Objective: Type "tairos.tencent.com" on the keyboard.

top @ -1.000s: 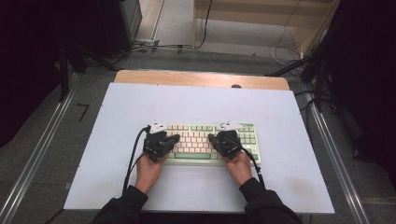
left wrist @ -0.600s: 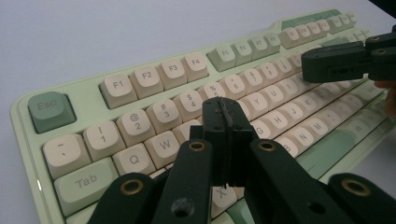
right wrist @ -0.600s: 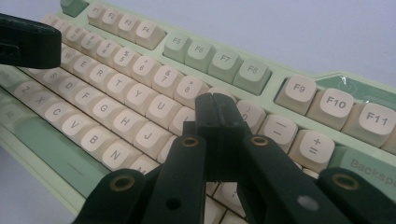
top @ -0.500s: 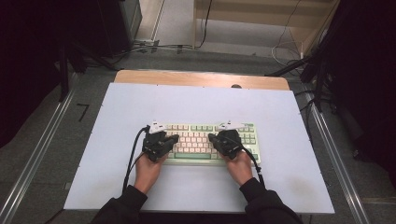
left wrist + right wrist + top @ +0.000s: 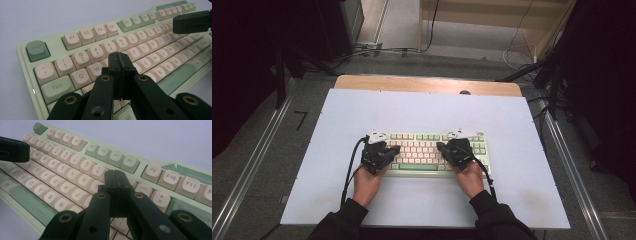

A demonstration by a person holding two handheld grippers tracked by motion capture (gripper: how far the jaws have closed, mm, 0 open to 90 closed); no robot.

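Pale green keyboard (image 5: 427,152) with cream keys lies flat on the white surface (image 5: 512,200), roughly centre, nearer the person's edge, long side running left to right. Left tongs (image 5: 396,148) over the keyboard's left half, jaws pressed together, nothing between them; in the left gripper view the left tongs (image 5: 120,62) have their tips above the Q/W/E area, can't tell if they touch a key. Right tongs (image 5: 440,146) over the right half, also pressed together and pinching nothing; in the right gripper view the right tongs (image 5: 115,180) sit above the keys right of U and J, contact unclear. Each gripper's tips point inward toward the keyboard's middle, the two well apart with several key columns between. Person's hands come in from the near edge, dark sleeves at the wrists. Black cable (image 5: 349,170) trails off the left gripper across the surface toward the person
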